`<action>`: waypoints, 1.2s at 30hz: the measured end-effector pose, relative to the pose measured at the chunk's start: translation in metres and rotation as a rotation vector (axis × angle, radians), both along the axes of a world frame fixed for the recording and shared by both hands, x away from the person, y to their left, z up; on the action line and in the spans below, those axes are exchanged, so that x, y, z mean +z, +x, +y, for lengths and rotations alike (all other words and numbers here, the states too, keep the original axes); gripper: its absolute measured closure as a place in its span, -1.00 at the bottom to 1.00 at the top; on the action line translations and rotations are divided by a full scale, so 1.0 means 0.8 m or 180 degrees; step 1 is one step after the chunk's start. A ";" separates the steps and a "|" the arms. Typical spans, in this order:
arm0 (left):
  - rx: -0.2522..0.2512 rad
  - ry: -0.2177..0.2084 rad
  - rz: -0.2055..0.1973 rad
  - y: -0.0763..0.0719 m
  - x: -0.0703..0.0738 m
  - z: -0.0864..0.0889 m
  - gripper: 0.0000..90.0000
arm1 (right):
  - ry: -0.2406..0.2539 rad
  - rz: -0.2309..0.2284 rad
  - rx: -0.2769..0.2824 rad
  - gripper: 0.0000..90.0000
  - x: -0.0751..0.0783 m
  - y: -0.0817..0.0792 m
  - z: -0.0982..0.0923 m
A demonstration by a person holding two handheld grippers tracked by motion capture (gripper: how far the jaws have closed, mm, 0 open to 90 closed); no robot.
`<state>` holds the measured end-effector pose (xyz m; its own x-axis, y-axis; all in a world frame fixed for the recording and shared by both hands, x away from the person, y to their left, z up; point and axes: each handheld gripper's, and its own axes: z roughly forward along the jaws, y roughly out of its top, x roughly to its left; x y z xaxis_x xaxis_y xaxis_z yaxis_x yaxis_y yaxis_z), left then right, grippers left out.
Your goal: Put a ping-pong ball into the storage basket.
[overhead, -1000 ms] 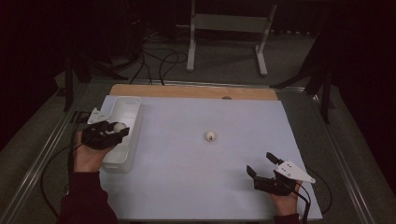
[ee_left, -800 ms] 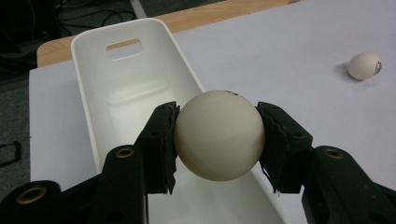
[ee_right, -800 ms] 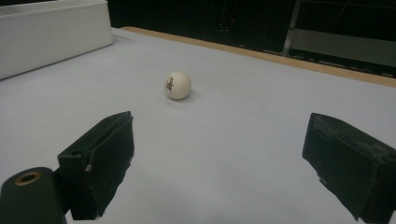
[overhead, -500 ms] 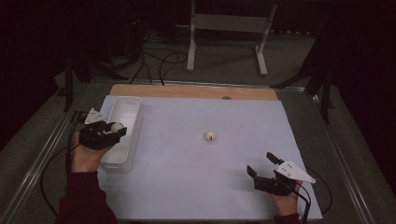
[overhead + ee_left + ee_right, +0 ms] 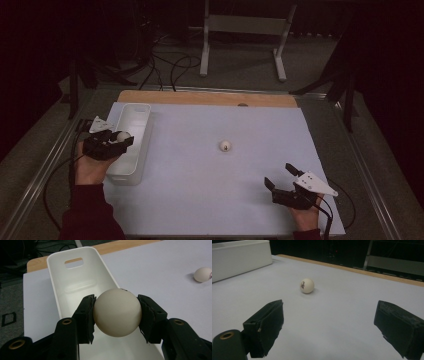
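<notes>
Left gripper view: ball (image 5: 117, 312) clamped in left tool (image 5: 116, 315), above white bin (image 5: 75, 282)

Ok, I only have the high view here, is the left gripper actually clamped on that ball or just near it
Observer: Clamped. In the left gripper view both pads press the ball from either side, over the white bin.
Operator: Anything in the bin?
Observer: The part of the bin floor in view is bare.
Operator: And the other ball, plain?
Observer: No, the right gripper view shows dark print on the ball on the table, and the right gripper stands open, apart from it.
</notes>
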<state>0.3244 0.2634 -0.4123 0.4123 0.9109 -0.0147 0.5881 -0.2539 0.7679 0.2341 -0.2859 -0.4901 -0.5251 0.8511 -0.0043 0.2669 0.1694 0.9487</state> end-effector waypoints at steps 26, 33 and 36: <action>0.0172 -0.0008 0.0024 0.003 -0.001 0.000 -0.79 | 0.0000 0.0001 0.0008 -0.81 -0.001 0.001 0.001; 0.0074 -0.0078 0.0000 0.005 -0.001 -0.007 -0.92 | 0.0001 0.0003 0.0009 -0.81 -0.001 0.001 0.001; 0.0054 -0.0098 -0.0010 0.005 -0.001 -0.008 -0.95 | 0.0002 0.0001 0.0008 -0.80 -0.001 0.001 0.001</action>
<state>0.3281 0.2572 -0.4129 0.3969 0.9169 -0.0415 0.5898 -0.2201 0.7770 0.2347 -0.2852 -0.4906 -0.5272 0.8497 -0.0035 0.2669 0.1695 0.9487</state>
